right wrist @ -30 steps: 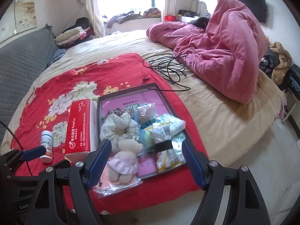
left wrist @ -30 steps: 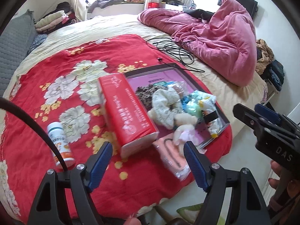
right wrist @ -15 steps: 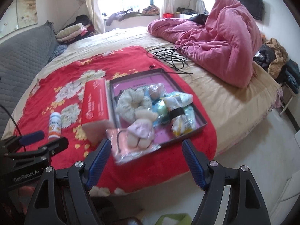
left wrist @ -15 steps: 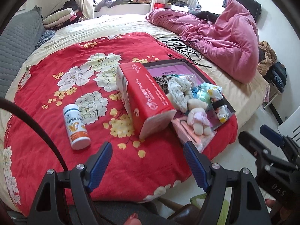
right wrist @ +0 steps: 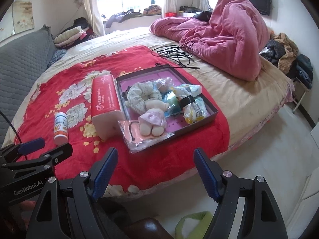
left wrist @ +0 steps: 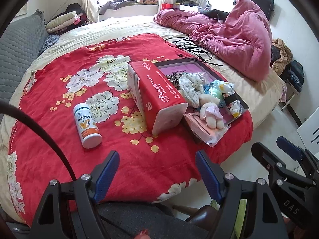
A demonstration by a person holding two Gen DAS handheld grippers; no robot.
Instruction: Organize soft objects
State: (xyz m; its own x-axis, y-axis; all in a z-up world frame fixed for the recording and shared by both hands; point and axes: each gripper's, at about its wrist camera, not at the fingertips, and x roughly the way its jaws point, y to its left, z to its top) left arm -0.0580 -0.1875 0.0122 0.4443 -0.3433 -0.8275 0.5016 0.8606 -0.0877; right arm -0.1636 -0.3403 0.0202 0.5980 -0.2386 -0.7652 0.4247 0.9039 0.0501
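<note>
A dark shallow box lid [right wrist: 207, 117] [left wrist: 242, 104] lies on the red flowered blanket [left wrist: 59, 91] [right wrist: 179, 151]. In it sit a floral scrunchie [right wrist: 139, 97] [left wrist: 190, 85], a small plush bear in a pink skirt [right wrist: 152, 119] [left wrist: 210, 111], and wrapped packets [right wrist: 192, 103] [left wrist: 229, 97]. A pink item in clear plastic [right wrist: 139, 135] [left wrist: 205, 131] hangs over the lid's near edge. A red tissue pack [left wrist: 157, 97] [right wrist: 105, 103] lies left of the lid, a white pill bottle [left wrist: 86, 125] [right wrist: 60, 128] further left. My left gripper [left wrist: 157, 171] and right gripper [right wrist: 154, 169] both stand open and empty, held back off the bed's near edge.
A crumpled pink duvet [right wrist: 225, 39] fills the far right of the bed, with a black cable [right wrist: 177, 53] coiled beside it. A grey padded headboard [left wrist: 14, 45] runs along the left. Folded clothes [right wrist: 69, 35] lie at the far left. Pale floor [right wrist: 269, 169] lies to the right.
Both grippers have drawn back from the bed, so the lid and tissue pack look smaller and farther. Their jaws stayed open. Nothing on the blanket moved.
</note>
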